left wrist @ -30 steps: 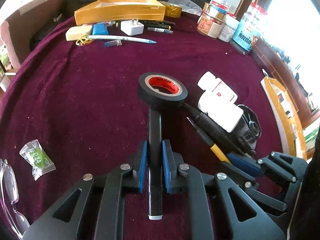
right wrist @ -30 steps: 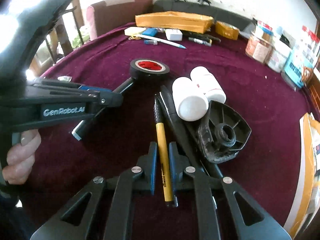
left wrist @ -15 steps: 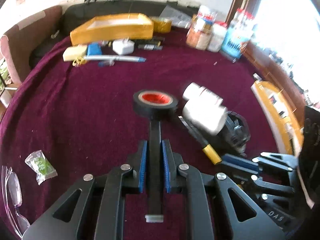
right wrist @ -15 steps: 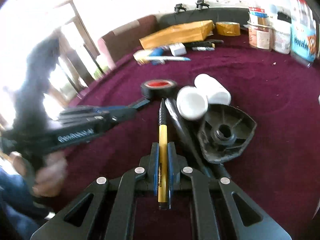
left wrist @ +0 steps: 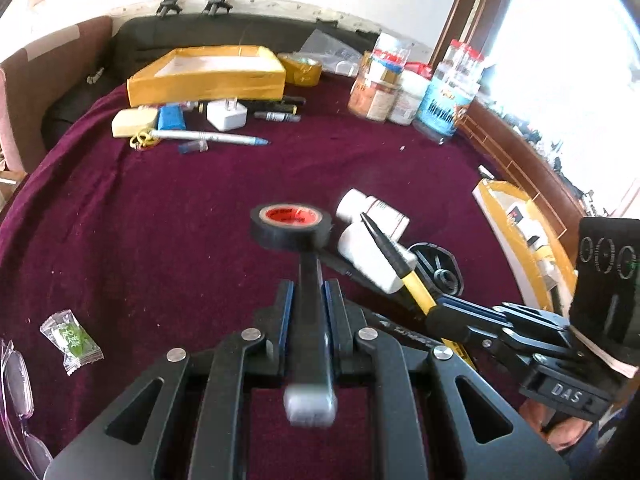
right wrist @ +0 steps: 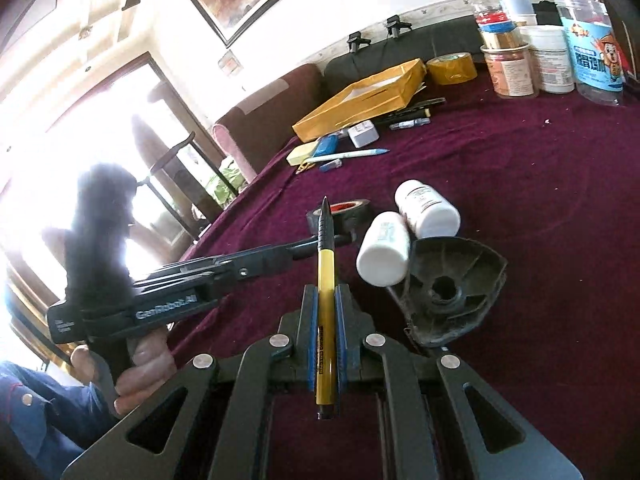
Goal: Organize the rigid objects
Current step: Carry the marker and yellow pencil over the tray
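Note:
My left gripper (left wrist: 308,292) is shut on a black marker (left wrist: 310,320) with a grey rear end. The marker's far tip meets a black tape roll with a red core (left wrist: 291,226). My right gripper (right wrist: 324,296) is shut on a yellow-and-black pen (right wrist: 326,280), held above the cloth with its black tip pointing up and away. In the left wrist view the right gripper (left wrist: 448,312) comes in from the right, and the pen (left wrist: 416,288) crosses in front of two white bottles (left wrist: 372,256). A black plastic base (right wrist: 456,284) lies beside the bottles (right wrist: 384,254).
A maroon cloth (left wrist: 160,220) covers the table. At the back are a yellow cardboard tray (left wrist: 208,80), a white charger (left wrist: 226,116), a white pen (left wrist: 208,136) and several jars (left wrist: 376,92). A green candy (left wrist: 72,340) and glasses (left wrist: 16,380) lie left; a yellow box (left wrist: 516,240) right.
The right gripper has lifted the yellow pen off the cloth, swung left and tilted it upward. The left gripper has risen a little with the black marker.

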The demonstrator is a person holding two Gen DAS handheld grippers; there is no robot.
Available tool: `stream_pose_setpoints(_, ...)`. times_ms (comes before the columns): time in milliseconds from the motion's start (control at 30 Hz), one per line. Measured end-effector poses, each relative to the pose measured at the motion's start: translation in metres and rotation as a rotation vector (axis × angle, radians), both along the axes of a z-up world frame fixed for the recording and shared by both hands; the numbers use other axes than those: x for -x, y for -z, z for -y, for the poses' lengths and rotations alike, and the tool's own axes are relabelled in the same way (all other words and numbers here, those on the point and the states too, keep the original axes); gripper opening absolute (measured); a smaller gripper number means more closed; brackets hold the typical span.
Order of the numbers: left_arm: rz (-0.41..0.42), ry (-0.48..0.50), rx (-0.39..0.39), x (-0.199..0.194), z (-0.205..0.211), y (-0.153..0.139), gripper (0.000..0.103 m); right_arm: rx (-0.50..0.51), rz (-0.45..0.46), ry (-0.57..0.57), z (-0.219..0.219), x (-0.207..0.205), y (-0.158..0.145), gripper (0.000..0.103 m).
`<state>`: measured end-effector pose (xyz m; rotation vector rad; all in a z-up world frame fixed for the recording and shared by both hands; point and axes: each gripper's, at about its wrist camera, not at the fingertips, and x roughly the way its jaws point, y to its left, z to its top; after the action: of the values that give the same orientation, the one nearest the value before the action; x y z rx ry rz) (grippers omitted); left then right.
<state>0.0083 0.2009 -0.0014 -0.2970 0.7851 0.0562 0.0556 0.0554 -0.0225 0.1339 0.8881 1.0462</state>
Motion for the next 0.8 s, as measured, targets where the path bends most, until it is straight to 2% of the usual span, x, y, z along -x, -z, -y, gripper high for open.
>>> stream_pose_setpoints(167, 0.053, 0.006, -0.009, 0.007, 0.003, -0.008, 0.012, -0.024, -0.010, 0.044, 0.010, -0.001, -0.005, 0.007)
stream_pose_setpoints(333, 0.032, 0.019, 0.005, 0.005, 0.003, -0.004, 0.012, -0.034, -0.005, 0.103, 0.026, 0.018, -0.015, 0.007)
stream_pose_setpoints(433, 0.031, 0.024, 0.000, 0.005, 0.004, -0.004, 0.012, -0.007, 0.005, 0.141, 0.033, 0.027, -0.017, 0.007)
stream_pose_setpoints(600, 0.029, 0.032, 0.003, 0.005, 0.005, -0.003, 0.012, 0.015, -0.029, 0.200, 0.046, 0.037, -0.012, 0.007)
stream_pose_setpoints(800, 0.046, 0.038, 0.038, 0.008, 0.002, -0.003, 0.012, 0.013, -0.033, 0.219, 0.055, 0.047, -0.016, 0.007)
